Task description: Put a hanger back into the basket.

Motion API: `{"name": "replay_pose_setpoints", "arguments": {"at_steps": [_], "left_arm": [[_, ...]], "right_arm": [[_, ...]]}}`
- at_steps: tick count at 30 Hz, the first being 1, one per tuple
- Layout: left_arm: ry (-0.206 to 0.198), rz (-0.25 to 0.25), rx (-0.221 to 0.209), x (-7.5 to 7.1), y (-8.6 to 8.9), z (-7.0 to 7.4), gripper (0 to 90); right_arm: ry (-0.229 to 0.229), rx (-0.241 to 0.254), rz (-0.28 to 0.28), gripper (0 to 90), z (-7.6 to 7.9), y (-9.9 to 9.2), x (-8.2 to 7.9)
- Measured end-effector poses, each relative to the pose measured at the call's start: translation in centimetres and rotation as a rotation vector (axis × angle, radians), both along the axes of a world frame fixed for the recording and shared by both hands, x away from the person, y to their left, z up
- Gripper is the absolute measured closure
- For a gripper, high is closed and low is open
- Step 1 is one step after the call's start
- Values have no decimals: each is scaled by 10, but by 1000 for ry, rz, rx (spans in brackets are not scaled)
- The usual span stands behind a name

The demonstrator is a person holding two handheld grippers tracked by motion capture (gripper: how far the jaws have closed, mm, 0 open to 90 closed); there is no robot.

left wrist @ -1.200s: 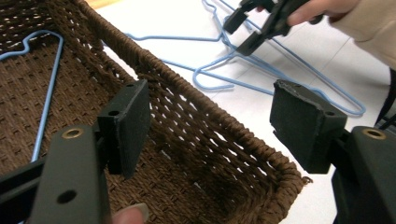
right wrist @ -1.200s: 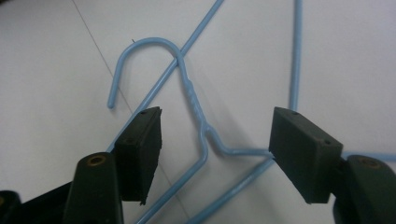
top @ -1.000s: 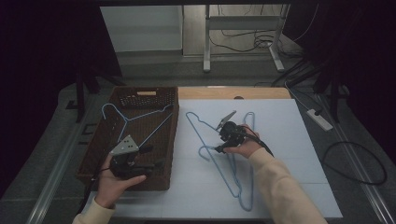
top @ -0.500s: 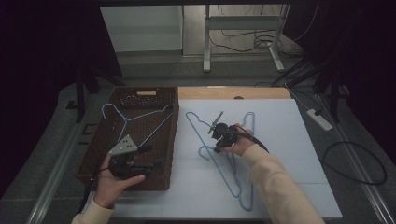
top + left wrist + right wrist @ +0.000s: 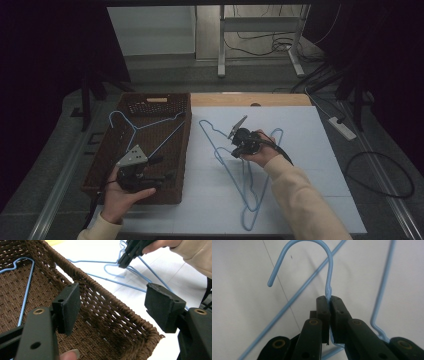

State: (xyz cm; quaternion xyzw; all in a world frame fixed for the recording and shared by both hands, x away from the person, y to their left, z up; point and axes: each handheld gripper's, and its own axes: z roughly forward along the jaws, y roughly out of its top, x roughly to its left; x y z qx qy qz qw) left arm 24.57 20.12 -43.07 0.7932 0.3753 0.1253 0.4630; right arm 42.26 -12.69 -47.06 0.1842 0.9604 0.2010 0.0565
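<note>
At frame centre, your right gripper [image 5: 329,298] clamps a blue hanger [image 5: 327,270] by its neck; lower left, your left gripper [image 5: 112,306] gapes over the basket [image 5: 105,315].

White table [image 5: 310,165], brown wicker basket [image 5: 186,150] at left, blue wire hangers [image 5: 250,200] mid-table, beside basket.

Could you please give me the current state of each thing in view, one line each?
Left gripper: open, empty, above the basket's near corner.
Right gripper: shut on the neck of a blue hanger.
Held hanger: gripped just below its hook.
Second hanger: lying flat on the white table.
Hanger in basket: lying loose inside.
Basket: upright, open-topped.
</note>
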Motion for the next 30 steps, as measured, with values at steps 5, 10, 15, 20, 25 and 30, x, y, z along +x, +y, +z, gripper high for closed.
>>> {"name": "replay_pose_setpoints", "arguments": {"at_steps": [5,10,15,20,25,30], "left_arm": [[3,-4,-12,-1,-2,1,302],[5,-2,-11,-1,-2,1,302],[4,-7,-10,-1,-4,4,302],[1,-27,4,-2,-15,8,301],[37,-74,-27,-2,-36,11,304],[67,-100,7,1,-64,10,304]], "right_arm": [[-22,91,-65,863,19,-16,-7],[-56,177,-121,863,38,-30,-19],[-97,264,-166,863,56,-41,-33],[-119,316,-200,863,63,-45,-45],[-113,342,-227,864,60,-47,-49],[-111,359,-243,863,58,-50,-48]]}}
